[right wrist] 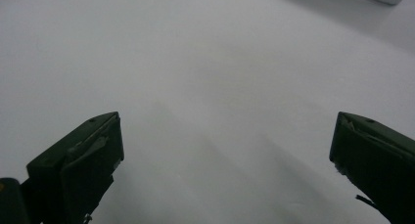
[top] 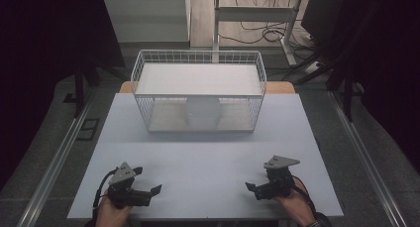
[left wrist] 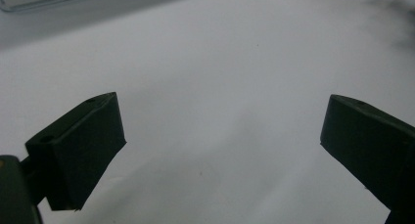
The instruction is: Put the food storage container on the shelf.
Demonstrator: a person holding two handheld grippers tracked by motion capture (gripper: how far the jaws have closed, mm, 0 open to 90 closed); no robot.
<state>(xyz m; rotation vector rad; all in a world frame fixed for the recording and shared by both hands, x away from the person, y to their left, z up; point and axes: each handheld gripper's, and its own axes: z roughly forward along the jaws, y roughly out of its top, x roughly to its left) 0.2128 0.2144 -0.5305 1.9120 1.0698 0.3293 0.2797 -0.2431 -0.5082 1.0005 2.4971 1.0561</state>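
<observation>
High view running dim, corners vignetting to black at 9 and 3 o'clock. Light falling from above, brightening pale matte rectangular tabletop (top: 208, 157) and washing out top shelf of white wire-mesh basket rack (top: 198, 79); round white object beneath blurring into glare. Gripper views showing soft focus: black jaws blurring at edges, faint shadows streaking white surface, dark smudge sitting at 1 o'clock in left gripper view.

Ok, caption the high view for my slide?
Open left tongs and right tongs rest near a white table's front edge, facing a wire basket.
</observation>
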